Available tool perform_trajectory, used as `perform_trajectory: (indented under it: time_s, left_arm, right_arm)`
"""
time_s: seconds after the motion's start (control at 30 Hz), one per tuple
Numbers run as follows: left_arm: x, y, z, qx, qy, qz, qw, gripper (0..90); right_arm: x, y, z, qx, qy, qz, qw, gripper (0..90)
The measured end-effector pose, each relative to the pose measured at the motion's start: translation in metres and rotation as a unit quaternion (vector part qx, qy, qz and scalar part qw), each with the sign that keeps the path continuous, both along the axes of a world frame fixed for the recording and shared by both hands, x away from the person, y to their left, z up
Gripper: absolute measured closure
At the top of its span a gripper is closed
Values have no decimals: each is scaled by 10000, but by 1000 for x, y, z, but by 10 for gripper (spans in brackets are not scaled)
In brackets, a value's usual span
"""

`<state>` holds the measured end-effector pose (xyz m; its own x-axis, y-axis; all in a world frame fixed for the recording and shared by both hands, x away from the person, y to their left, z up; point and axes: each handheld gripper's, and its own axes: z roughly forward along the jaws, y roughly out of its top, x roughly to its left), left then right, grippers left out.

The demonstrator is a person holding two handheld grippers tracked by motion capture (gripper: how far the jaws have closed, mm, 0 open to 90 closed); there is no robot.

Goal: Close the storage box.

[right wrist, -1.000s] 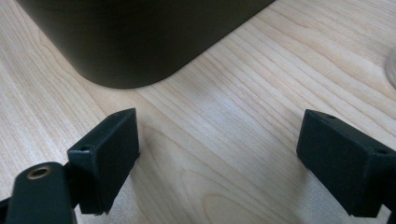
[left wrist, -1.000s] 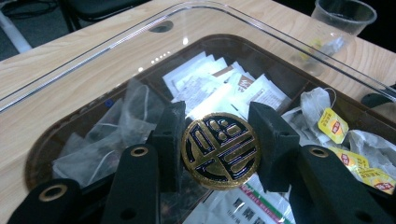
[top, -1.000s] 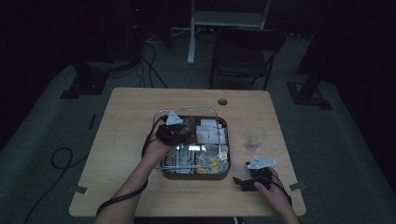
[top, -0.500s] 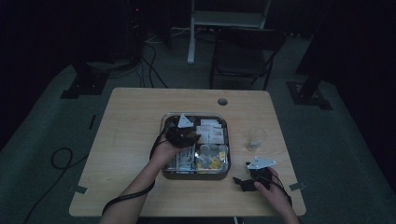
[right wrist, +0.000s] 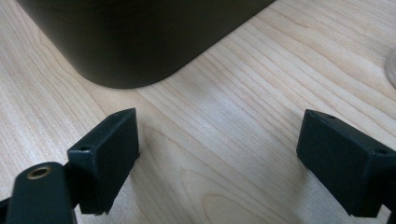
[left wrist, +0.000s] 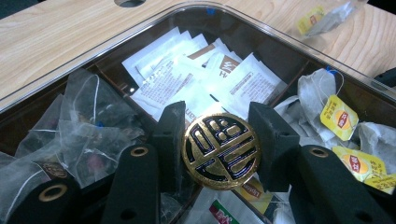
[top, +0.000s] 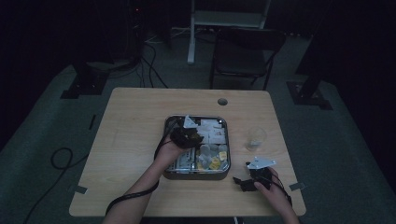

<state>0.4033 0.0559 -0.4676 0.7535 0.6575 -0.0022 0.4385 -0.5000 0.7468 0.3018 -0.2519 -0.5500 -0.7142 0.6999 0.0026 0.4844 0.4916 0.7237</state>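
wooden table: left gripper clamps a gold-and-black disc; lipton tags; right gripper agape, empty.

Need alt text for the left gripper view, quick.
The left claw grips a round gold-and-black medallion above a clear-walled organiser tray. Below lie white paper sachets, mesh tea bags and yellow-tagged tea bags.

One compartment tray, one gold-and-black round capsule, one clear glass and two grippers are counted.
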Motion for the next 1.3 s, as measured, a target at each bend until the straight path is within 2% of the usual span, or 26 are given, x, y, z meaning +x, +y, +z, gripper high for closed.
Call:
perform_trajectory:
  time_s: [0.23, 0.5, 0.67, 0.83, 0.93, 1.03, 1.1, 1.17, 1.2, 1.3]
  left_arm:
    - [1, -2, -5, 49, 61, -34, 10000, 596]
    - [2, -1, -8, -16, 111, -26, 9999, 596]
    - [-1, -1, -10, -47, 49, 6, 10000, 596]
    - [1, 1, -11, -129, 71, -21, 9999, 594]
    - [3, 4, -8, -260, 259, -73, 9993, 585]
    - [3, 9, -5, -363, 256, 61, 9990, 414]
    - [3, 12, -4, -398, 277, 35, 9988, 285]
    - [1, 16, -2, -497, 216, 128, 9985, 238]
    - [1, 17, 0, -465, 212, 155, 9986, 170]
    - [-3, 21, 3, -545, 142, 169, 9983, 154]
  right_arm:
    - [0, 0, 0, -1, 1, -1, 10000, 126]
    - [0, 0, 0, 0, 0, 0, 10000, 127]
    - [0, 0, 0, 0, 1, -1, 10000, 126]
    - [0, 0, 0, -1, -1, 0, 10000, 126]
    - [0, 0, 0, -1, -2, 0, 10000, 127]
    - [0, 0, 0, -1, -2, 0, 10000, 126]
    - [0, 0, 0, -2, -2, 1, 10000, 126]
    - [0, 0, 0, -1, -3, 1, 10000, 126]
    - [0, 0, 0, 0, -2, 0, 10000, 126]
    - [0, 0, 0, -1, -2, 0, 10000, 127]
